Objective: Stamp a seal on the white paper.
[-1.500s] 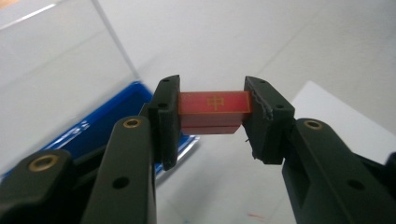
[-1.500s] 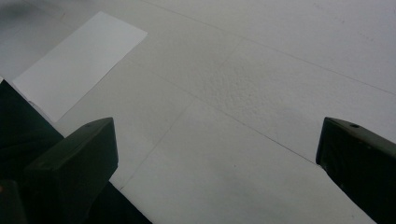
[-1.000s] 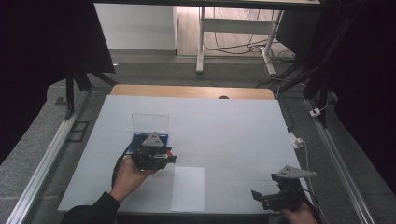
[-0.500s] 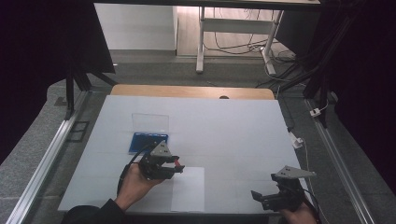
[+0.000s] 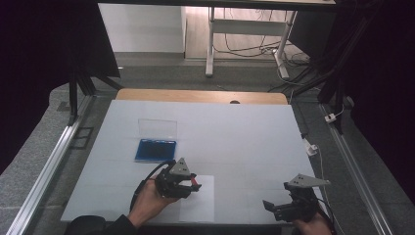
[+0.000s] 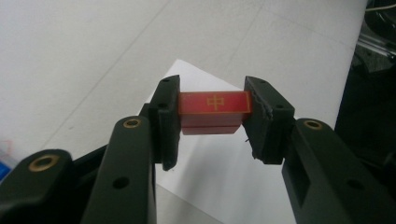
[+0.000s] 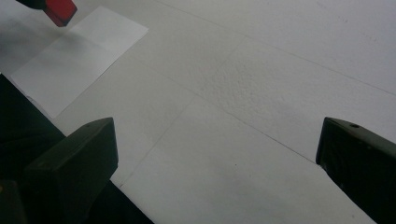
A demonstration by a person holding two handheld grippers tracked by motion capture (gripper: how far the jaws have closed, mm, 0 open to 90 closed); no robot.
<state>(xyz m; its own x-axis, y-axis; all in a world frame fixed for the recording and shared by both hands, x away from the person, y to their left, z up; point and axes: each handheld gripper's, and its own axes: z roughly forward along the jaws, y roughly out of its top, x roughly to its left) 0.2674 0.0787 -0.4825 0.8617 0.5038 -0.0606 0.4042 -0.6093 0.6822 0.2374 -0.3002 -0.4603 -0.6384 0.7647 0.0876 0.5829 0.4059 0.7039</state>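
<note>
A: What is laid on the white worktop?
B: A blue box far left, a paper sheet near.

A: And the claws?
B: A red block is pinched by the left claw above the sheet, likely to be set down. The right claw is spread wide, kept aside.

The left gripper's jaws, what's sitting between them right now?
A small red block with a gold mark on its face, clamped between the jaws of the left gripper in the left gripper view. Below it lies a white sheet of paper.

dim surroundings, bright tabletop, soft shadows
</note>
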